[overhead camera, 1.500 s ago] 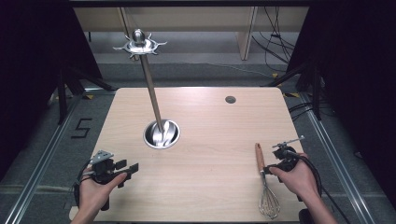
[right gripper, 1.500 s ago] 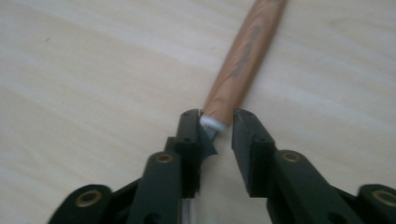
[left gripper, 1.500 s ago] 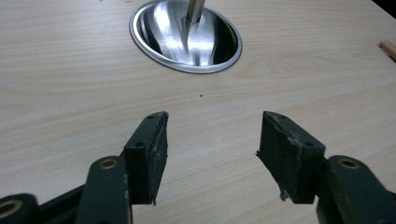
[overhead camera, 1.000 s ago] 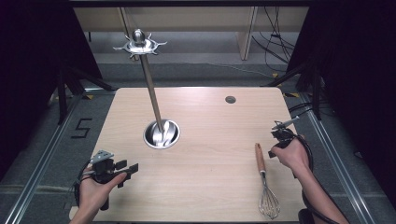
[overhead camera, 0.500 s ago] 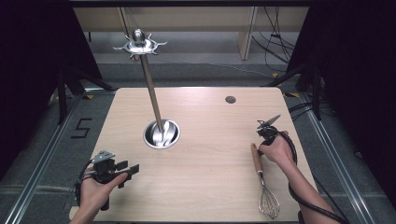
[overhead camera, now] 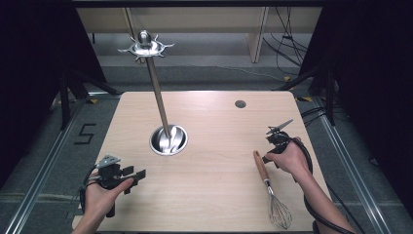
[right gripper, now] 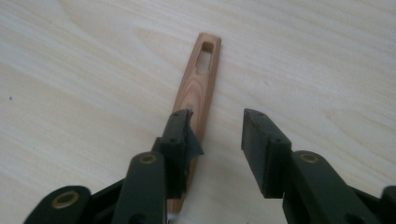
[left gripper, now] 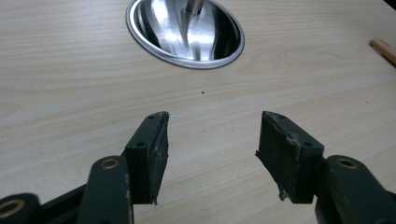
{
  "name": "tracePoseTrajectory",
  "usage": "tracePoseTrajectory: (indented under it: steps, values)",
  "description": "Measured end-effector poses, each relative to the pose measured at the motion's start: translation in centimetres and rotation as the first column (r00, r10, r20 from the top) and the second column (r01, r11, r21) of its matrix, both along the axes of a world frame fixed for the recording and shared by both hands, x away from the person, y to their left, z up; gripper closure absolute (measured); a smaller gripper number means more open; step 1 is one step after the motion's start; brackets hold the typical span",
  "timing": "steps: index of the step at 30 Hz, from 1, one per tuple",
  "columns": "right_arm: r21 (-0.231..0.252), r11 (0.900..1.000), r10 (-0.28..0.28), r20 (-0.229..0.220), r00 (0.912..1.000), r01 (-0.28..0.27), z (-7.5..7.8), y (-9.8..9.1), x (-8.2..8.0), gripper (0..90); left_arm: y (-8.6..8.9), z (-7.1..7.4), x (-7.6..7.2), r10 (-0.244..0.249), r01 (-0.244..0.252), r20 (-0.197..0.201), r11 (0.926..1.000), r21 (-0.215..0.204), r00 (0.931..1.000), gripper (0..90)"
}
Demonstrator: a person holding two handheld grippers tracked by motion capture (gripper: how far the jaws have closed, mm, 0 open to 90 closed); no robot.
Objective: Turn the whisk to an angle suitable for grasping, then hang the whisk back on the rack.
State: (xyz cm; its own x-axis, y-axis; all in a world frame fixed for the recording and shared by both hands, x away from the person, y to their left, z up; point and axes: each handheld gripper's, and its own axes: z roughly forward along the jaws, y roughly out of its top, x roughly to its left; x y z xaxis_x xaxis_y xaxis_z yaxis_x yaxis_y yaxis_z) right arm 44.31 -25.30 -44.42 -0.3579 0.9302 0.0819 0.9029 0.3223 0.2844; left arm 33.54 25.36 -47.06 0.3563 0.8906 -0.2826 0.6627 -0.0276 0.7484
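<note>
A whisk (overhead camera: 269,187) with a wooden handle (right gripper: 198,88) lies on the right of the table, wire head toward the person. My right gripper (overhead camera: 267,155) hovers over the handle's far end. Its jaws have just been opening and stand apart in the right gripper view (right gripper: 217,116). The handle runs beneath the left jaw, and neither pad presses on it. At the table's front left, my left gripper (overhead camera: 134,174) stands open and holds nothing (left gripper: 212,126), pointing toward the stand's base (left gripper: 184,28).
A metal stand rises from a round steel base (overhead camera: 168,140) near the table's middle, its thin pole (overhead camera: 157,92) leaning back to a hook crown (overhead camera: 145,47). A small dark hole (overhead camera: 240,104) sits at the back right. The whisk handle's tip (left gripper: 383,46) is visible in the left gripper view.
The right hand rose from beside the whisk handle toward the right edge, then came left over the handle's far end. The left hand stayed still.
</note>
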Motion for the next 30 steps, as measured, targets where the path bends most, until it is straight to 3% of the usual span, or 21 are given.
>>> tracePoseTrajectory:
  steps: [7,9,10,15,19,20,22,25,30]
  values:
    - [0.002,0.9999,0.013,-0.024,0.9996,-0.013,0.4,0.1,-1.7,54.8,-0.2,0.0,-0.2,-0.019,0.019,0.007,0.9998,0.004,0.9998,41.3]
    - [-0.001,0.9989,0.047,-0.026,0.9985,-0.047,0.1,0.3,-1.8,53.7,-0.1,0.0,-0.4,-0.021,0.021,0.010,0.9998,0.000,0.9997,41.3]
    - [-0.007,0.9991,0.041,-0.058,0.9975,-0.041,0.3,0.6,-1.8,53.4,-0.1,0.1,-0.4,-0.015,0.015,0.011,0.9999,-0.005,0.9998,41.3]
    - [-0.032,0.9964,0.075,-0.113,0.9908,-0.079,-0.5,1.5,-1.4,50.9,0.0,0.1,-0.4,-0.005,0.005,0.016,1.0000,0.003,0.9999,41.1]
    - [-0.037,0.9970,0.062,-0.137,0.9886,-0.068,-0.5,1.9,-1.3,50.2,-0.2,0.2,-0.3,-0.009,0.009,0.023,0.9999,0.006,0.9997,40.9]
    - [-0.035,0.9972,0.061,-0.120,0.9909,-0.065,-0.9,1.8,-1.3,50.0,-0.2,0.2,-0.3,-0.009,0.008,0.023,0.9999,0.007,0.9997,40.8]
    - [-0.038,0.9977,0.050,-0.144,0.9884,-0.056,-1.0,1.8,-1.2,50.0,-0.3,0.3,-0.3,-0.011,0.011,0.025,0.9999,0.009,0.9996,40.6]
    - [-0.055,0.9969,0.048,-0.137,0.9895,-0.056,-1.4,1.7,-1.0,50.7,-0.3,0.1,-0.3,-0.024,0.024,0.019,0.9996,0.012,0.9995,40.6]
    - [-0.077,0.9958,0.033,-0.193,0.9808,-0.048,-1.7,2.3,-1.2,54.1,0.0,0.1,-0.7,-0.028,0.028,0.013,0.9996,0.003,0.9995,40.6]
